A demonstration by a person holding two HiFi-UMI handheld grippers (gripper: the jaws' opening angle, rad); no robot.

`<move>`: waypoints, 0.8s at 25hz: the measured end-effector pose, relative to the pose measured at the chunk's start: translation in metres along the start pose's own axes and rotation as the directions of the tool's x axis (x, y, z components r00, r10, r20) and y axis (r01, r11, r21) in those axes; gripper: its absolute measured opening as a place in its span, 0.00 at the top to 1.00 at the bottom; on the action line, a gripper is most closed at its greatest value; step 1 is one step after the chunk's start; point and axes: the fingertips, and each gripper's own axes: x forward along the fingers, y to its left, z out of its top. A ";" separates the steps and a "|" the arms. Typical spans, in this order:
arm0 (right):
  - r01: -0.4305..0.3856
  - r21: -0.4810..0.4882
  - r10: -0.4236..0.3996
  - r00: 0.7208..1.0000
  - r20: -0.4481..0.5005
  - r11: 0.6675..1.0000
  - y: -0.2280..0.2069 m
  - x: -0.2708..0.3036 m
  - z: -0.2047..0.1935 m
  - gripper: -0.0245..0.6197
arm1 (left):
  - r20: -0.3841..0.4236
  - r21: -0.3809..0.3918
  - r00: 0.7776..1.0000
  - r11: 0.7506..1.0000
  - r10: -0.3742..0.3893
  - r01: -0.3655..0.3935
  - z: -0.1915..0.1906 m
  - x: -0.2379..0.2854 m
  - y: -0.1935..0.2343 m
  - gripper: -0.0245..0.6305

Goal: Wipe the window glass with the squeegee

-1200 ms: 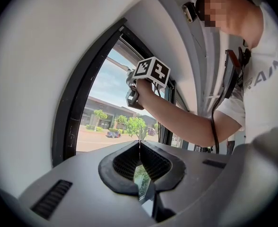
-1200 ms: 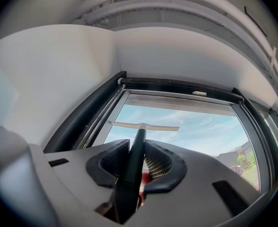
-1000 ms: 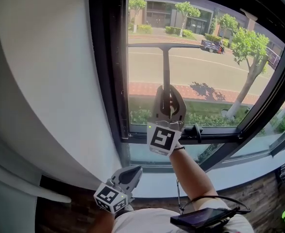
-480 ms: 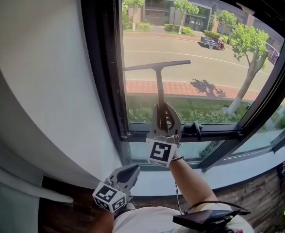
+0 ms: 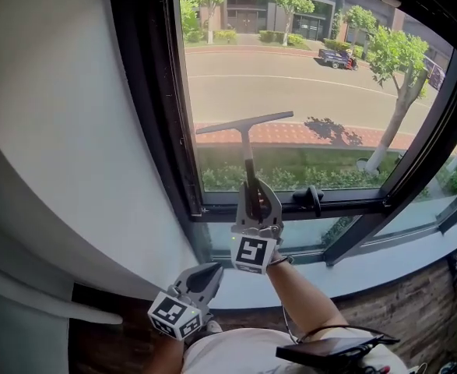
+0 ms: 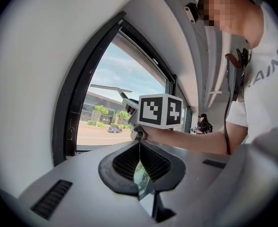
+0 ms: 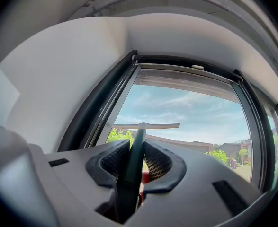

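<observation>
The squeegee (image 5: 246,142) is a dark T-shaped tool with a long handle; its blade lies against the lower part of the window glass (image 5: 306,84), tilted slightly up to the right. My right gripper (image 5: 255,195) is shut on the squeegee's handle just above the sill. In the right gripper view the handle (image 7: 133,164) runs up between the jaws to the blade (image 7: 143,126). My left gripper (image 5: 209,273) hangs low by the person's body, jaws shut and holding nothing; its own view shows the pads (image 6: 139,162) pressed together.
A black window frame (image 5: 146,107) borders the glass on the left, with a white wall (image 5: 49,131) beyond. A black latch handle (image 5: 312,199) sits on the lower rail. A dark device (image 5: 329,353) hangs at the person's waist. Wooden floor (image 5: 415,302) lies below.
My right gripper has drawn the squeegee down the glass, from upper-middle to the lower pane, and the blade has tilted. The left gripper has stayed put.
</observation>
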 end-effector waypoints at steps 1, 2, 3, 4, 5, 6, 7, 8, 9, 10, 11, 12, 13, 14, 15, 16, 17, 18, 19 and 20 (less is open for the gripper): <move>-0.002 0.008 0.002 1.000 -0.006 1.000 0.001 -0.001 -0.003 0.81 | -0.001 -0.001 1.000 1.000 0.002 -0.002 -0.001 0.000 0.000 0.93; -0.004 0.016 0.004 1.000 -0.014 1.000 0.002 -0.003 -0.007 0.80 | -0.003 -0.002 1.000 1.000 0.003 -0.003 -0.001 0.000 0.000 0.93; -0.006 0.025 0.006 1.000 -0.024 1.000 0.003 -0.005 -0.011 0.81 | -0.004 -0.002 1.000 1.000 0.004 -0.004 -0.001 -0.001 -0.001 0.93; -0.007 0.036 0.008 0.999 -0.035 0.999 0.004 -0.007 -0.015 0.81 | -0.006 -0.001 1.000 1.000 0.004 -0.004 -0.002 -0.001 -0.001 0.93; -0.006 0.050 0.009 0.999 -0.046 0.999 0.005 -0.009 -0.019 0.81 | -0.008 -0.001 1.000 1.000 0.004 -0.004 -0.002 -0.001 -0.001 0.93; -0.005 0.066 0.009 0.998 -0.057 0.998 0.006 -0.011 -0.023 0.81 | -0.010 -0.001 1.000 1.000 0.005 -0.005 -0.002 -0.001 -0.001 0.93; -0.004 0.082 0.009 0.998 -0.069 0.997 0.007 -0.013 -0.027 0.81 | -0.012 0.000 1.000 1.000 0.006 -0.006 -0.002 -0.002 -0.001 0.93; -0.002 0.097 0.010 0.997 -0.081 0.995 0.008 -0.015 -0.031 0.81 | -0.014 0.000 1.000 1.000 0.007 -0.007 -0.002 -0.002 -0.001 0.93; -0.001 0.109 0.011 0.996 -0.093 0.994 0.010 -0.017 -0.035 0.81 | -0.016 0.000 1.000 1.000 0.007 -0.007 -0.003 -0.002 -0.001 0.93; -0.001 0.119 0.013 0.994 -0.104 0.993 0.011 -0.019 -0.039 0.81 | -0.019 -0.001 1.000 1.000 0.007 -0.007 -0.003 -0.003 -0.002 0.93; 0.000 0.128 0.015 0.993 -0.115 0.992 0.013 -0.021 -0.043 0.81 | -0.021 -0.001 1.000 1.000 0.006 -0.006 -0.003 -0.003 -0.003 0.93; 0.000 0.135 0.018 0.992 -0.126 0.991 0.014 -0.022 -0.047 0.81 | -0.023 0.000 1.000 1.000 0.004 -0.004 -0.003 -0.003 -0.003 0.93; -0.001 0.143 0.020 0.990 -0.137 0.990 0.015 -0.024 -0.051 0.81 | -0.024 0.001 1.000 1.000 0.003 -0.003 -0.004 -0.003 -0.004 0.93; 0.000 0.150 0.023 0.989 -0.149 0.989 0.017 -0.026 -0.056 0.81 | -0.026 0.001 1.000 1.000 0.002 -0.002 -0.004 -0.003 -0.005 0.93; 0.000 0.158 0.025 0.987 -0.160 0.988 0.018 -0.028 -0.061 0.81 | -0.027 0.002 1.000 1.000 0.001 -0.001 -0.005 -0.004 -0.005 0.93; 0.001 0.163 0.027 0.985 -0.171 0.987 0.019 -0.030 -0.066 0.81 | -0.029 0.003 1.000 1.000 0.001 0.000 -0.005 -0.004 -0.006 0.93; 0.003 0.166 0.028 0.983 -0.181 0.986 0.021 -0.032 -0.071 0.81 | -0.031 0.004 1.000 1.000 0.001 -0.001 -0.005 -0.004 -0.006 0.93; 0.004 0.167 0.028 0.981 -0.190 0.986 0.022 -0.033 -0.075 0.81 | -0.032 0.005 0.999 1.000 0.001 -0.001 -0.006 -0.005 -0.006 0.93; 0.005 0.167 0.028 0.980 -0.197 0.986 0.024 -0.035 -0.080 0.81 | -0.034 0.005 0.999 1.000 0.002 -0.002 -0.006 -0.006 -0.006 0.93; 0.006 0.166 0.029 0.979 -0.203 0.986 0.025 -0.036 -0.083 0.81 | -0.036 0.006 0.999 1.000 0.002 -0.002 -0.005 -0.007 -0.007 0.93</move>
